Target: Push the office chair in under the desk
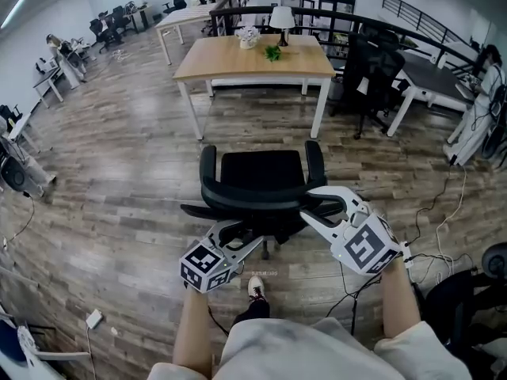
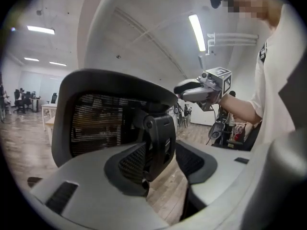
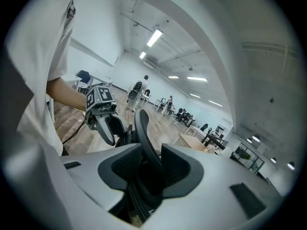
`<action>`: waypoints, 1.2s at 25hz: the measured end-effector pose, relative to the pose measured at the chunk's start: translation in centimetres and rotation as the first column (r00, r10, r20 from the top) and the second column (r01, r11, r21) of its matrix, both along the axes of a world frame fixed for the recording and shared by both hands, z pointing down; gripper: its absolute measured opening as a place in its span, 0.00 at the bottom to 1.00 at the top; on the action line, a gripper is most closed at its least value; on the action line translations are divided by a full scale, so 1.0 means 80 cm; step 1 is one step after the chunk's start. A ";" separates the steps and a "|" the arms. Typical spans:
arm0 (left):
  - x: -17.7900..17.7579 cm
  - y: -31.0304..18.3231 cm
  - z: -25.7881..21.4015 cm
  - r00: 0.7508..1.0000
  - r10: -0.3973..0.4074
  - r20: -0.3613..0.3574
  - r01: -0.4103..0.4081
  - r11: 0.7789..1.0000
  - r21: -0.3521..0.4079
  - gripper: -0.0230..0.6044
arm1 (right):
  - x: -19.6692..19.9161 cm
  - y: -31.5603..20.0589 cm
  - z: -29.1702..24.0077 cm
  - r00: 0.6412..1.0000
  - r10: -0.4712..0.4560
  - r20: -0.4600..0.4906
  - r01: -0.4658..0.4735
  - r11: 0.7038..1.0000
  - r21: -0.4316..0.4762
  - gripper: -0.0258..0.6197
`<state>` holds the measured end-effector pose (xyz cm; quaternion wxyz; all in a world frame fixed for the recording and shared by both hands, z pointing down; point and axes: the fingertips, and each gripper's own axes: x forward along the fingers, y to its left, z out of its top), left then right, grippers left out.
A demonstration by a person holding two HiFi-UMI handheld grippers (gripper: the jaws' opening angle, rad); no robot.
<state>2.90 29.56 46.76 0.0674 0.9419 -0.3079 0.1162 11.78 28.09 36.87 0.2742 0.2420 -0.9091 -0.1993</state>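
The black office chair [image 1: 261, 176] stands on the wood floor a little short of the wooden desk [image 1: 253, 58], its backrest toward me. My left gripper [image 1: 247, 232] reaches low behind the backrest. In the left gripper view its jaws [image 2: 160, 162] stand wide, with the black back-support bracket [image 2: 158, 138] between the pads and a gap to the right pad. My right gripper [image 1: 307, 203] is at the backrest's right side. In the right gripper view the thin backrest rim [image 3: 143, 138] runs between its pads [image 3: 146, 171], with dark space beside it.
A lamp [image 1: 282, 18] and a small plant [image 1: 273, 52] sit on the desk. Another black chair [image 1: 372, 70] and a white desk [image 1: 432, 77] stand at the right. Cables [image 1: 436, 204] trail over the floor at the right. My shoe [image 1: 255, 287] is just behind the chair base.
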 end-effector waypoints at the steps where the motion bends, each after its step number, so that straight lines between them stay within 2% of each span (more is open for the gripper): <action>1: 0.002 0.000 0.003 1.000 0.015 -0.001 -0.015 1.000 -0.007 0.40 | -0.004 0.000 0.002 1.000 -0.011 -0.024 0.011 1.000 0.020 0.28; 4: 0.006 -0.001 0.008 0.998 0.063 -0.020 -0.064 0.998 -0.023 0.40 | -0.014 0.000 0.008 0.994 -0.034 -0.105 0.043 0.996 0.084 0.28; 7: 0.011 -0.001 0.010 0.994 0.104 -0.042 -0.106 0.994 -0.038 0.40 | -0.023 0.002 0.012 0.988 -0.072 -0.140 0.088 0.990 0.110 0.28; 15: 0.040 -0.006 0.008 0.972 0.229 -0.062 -0.232 0.971 -0.056 0.40 | -0.044 0.003 0.012 0.970 -0.207 -0.125 0.225 0.963 0.150 0.28; 20: 0.048 -0.010 0.010 0.960 0.271 -0.069 -0.275 0.960 -0.058 0.40 | -0.049 0.000 0.014 0.962 -0.246 -0.121 0.262 0.955 0.136 0.28; 25: 0.055 0.000 0.008 0.927 0.373 -0.042 -0.374 0.927 -0.026 0.40 | -0.045 -0.001 0.029 0.937 -0.228 -0.265 0.286 0.936 0.206 0.28; 30: 0.078 0.010 0.006 0.883 0.468 -0.030 -0.468 0.884 -0.006 0.38 | -0.017 -0.017 0.041 0.931 -0.132 -0.341 0.222 0.946 0.238 0.28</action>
